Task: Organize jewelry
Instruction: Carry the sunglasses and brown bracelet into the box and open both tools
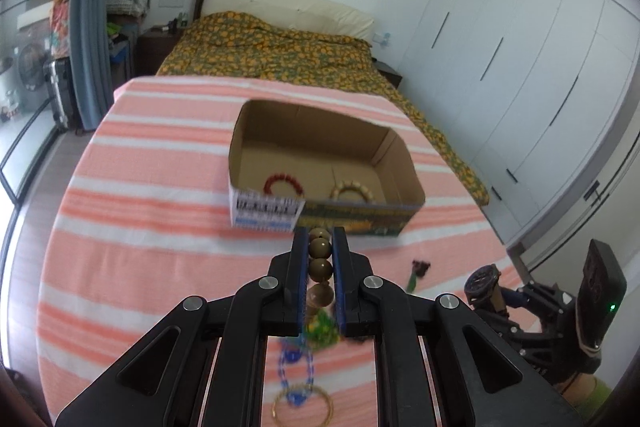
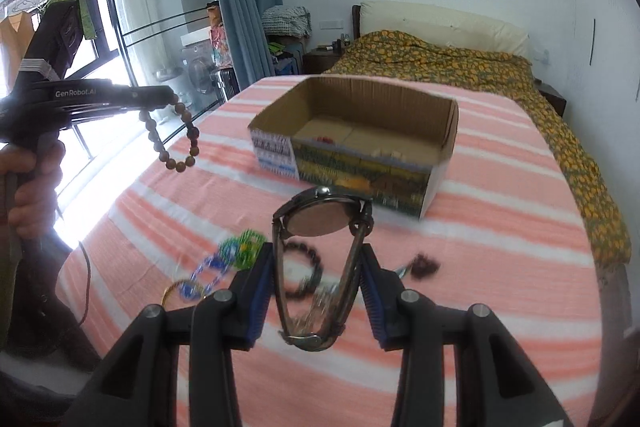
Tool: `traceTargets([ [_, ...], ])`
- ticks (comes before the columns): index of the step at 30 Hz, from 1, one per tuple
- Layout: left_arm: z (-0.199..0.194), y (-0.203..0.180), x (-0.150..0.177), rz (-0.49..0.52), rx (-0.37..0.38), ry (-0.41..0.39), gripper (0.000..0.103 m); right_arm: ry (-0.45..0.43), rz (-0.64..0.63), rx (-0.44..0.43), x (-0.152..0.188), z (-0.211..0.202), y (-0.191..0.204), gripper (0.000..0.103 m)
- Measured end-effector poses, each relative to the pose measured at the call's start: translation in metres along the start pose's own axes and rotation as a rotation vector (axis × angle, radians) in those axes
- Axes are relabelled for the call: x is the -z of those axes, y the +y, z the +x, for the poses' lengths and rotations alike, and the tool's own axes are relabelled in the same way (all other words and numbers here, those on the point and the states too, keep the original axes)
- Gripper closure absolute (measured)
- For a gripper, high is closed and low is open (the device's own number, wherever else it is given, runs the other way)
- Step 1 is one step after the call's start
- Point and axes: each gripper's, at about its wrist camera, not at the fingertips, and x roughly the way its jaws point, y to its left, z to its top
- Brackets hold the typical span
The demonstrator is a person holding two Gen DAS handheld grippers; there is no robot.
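Note:
My left gripper (image 1: 320, 247) is shut on a brown bead bracelet (image 1: 320, 267), held above the striped cloth just short of the cardboard box (image 1: 400, 151); the bracelet hangs from it in the right wrist view (image 2: 176, 143). The box holds a red bead bracelet (image 1: 282, 183) and a cream bracelet (image 1: 352, 189). My right gripper (image 2: 318, 267) is shut on a dark wristwatch (image 2: 320, 219) by its strap, face toward the box (image 2: 360, 163). The watch also shows in the left wrist view (image 1: 482, 283).
On the pink striped cloth (image 2: 500, 227) lie a green bead piece (image 2: 244, 245), a blue bead chain (image 2: 204, 269), a gold bangle (image 1: 302, 409), a dark bead bracelet (image 2: 308, 267) and a dark red piece (image 2: 424, 263). A bed (image 1: 280, 55) stands behind.

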Motion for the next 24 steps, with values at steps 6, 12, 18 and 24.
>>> traceTargets([
  [6, 0.057, -0.009, -0.063, 0.028, -0.037, 0.039, 0.094, 0.031, -0.010, -0.001, -0.079, 0.050, -0.032, 0.062],
  [12, 0.123, -0.018, -0.105, 0.063, -0.112, 0.085, 0.094, 0.116, 0.050, -0.021, -0.132, 0.122, -0.063, 0.061],
  [18, 0.173, -0.019, -0.116, 0.037, -0.143, 0.148, 0.094, 0.151, 0.097, 0.015, -0.145, 0.168, -0.078, 0.060],
  [24, 0.203, -0.020, -0.112, 0.017, -0.198, 0.193, 0.093, 0.132, 0.163, 0.040, -0.150, 0.181, -0.092, 0.050],
])
